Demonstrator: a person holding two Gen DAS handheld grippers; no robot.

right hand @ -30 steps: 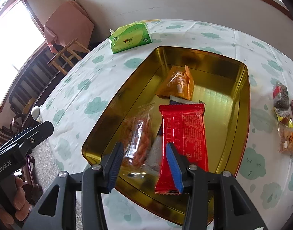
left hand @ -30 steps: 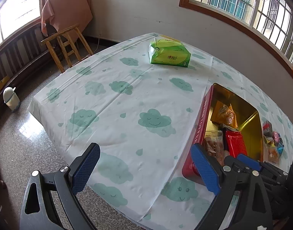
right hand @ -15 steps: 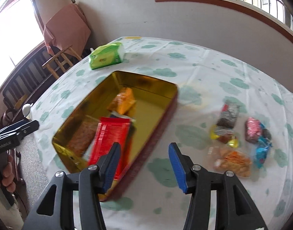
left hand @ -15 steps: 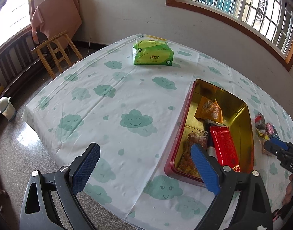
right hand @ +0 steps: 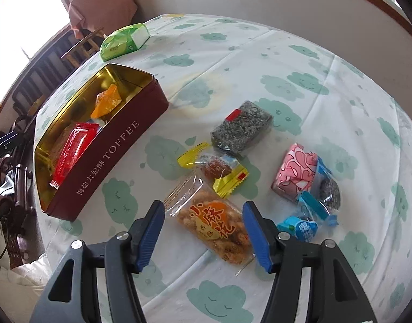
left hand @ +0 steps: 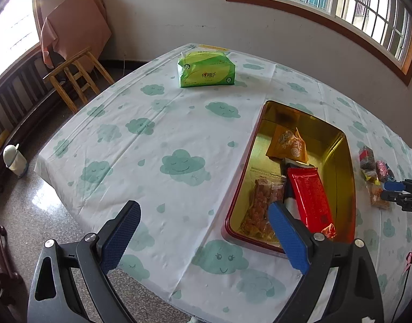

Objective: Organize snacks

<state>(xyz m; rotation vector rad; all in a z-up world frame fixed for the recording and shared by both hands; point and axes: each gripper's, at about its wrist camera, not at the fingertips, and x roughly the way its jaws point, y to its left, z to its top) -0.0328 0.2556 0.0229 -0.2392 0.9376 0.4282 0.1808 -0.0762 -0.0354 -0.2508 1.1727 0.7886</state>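
dark packet (left hand: 289, 185) half hidden under red packet (left hand: 310, 197)

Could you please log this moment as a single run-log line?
stage: reaching for next snack | right gripper: jaws opening over twisted-dough snack pack, not gripping | left gripper: open, empty | toffee tin: holds several packs

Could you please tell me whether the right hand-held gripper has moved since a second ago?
Yes. The right hand-held gripper was over the tin; the tin now lies to its left, and it hangs, jaws opening and empty, over the snack packet on the cloth.

one tin (right hand: 117, 145), nine snacks (right hand: 216, 223)
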